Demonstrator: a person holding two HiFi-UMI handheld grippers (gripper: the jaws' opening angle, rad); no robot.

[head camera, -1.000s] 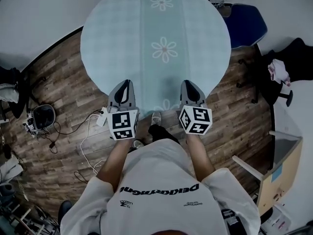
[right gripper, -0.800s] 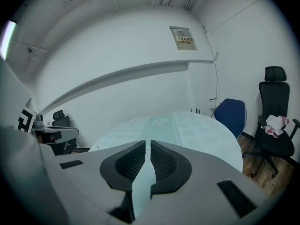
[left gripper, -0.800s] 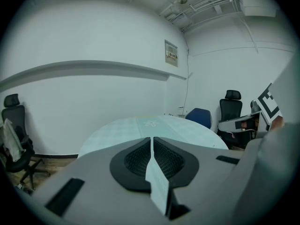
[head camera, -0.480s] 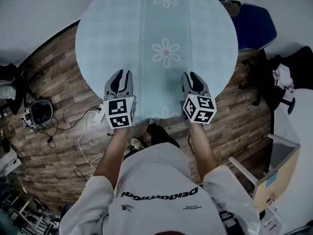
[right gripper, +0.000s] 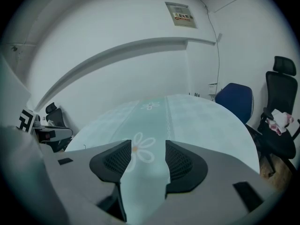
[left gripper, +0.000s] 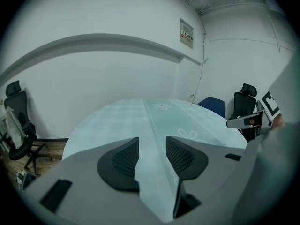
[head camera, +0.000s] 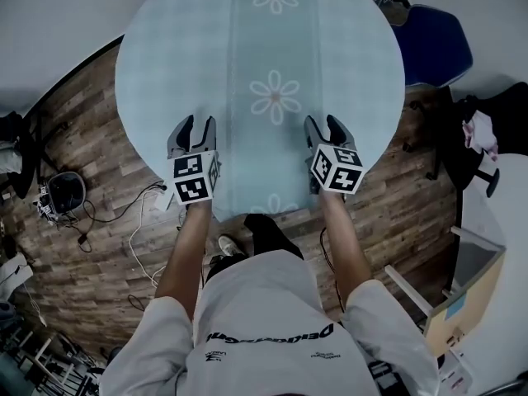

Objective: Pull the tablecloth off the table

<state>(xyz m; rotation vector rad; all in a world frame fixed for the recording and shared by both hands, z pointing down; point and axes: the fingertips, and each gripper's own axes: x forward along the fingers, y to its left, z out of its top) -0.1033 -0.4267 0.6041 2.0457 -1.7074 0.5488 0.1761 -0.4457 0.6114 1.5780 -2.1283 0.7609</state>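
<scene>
A pale blue-green tablecloth (head camera: 260, 48) with a flowered centre stripe covers the round table; it also fills the left gripper view (left gripper: 154, 116) and the right gripper view (right gripper: 187, 116). My left gripper (head camera: 195, 127) hovers over the cloth's near left part. Its jaws have just been opening and hold nothing (left gripper: 152, 156). My right gripper (head camera: 327, 126) is over the near right part beside the stripe. Its jaws have likewise just been opening, with only cloth seen beyond them (right gripper: 144, 161).
A blue chair (head camera: 433, 44) stands at the table's right, and a black office chair (right gripper: 281, 121) with a cloth on it is further right. Cables and a small device (head camera: 62, 192) lie on the wood floor at left. A box (head camera: 466, 291) sits at right.
Both grippers moved forward from the table's near edge to over the cloth and sank toward it. Their jaws went from shut to open.
</scene>
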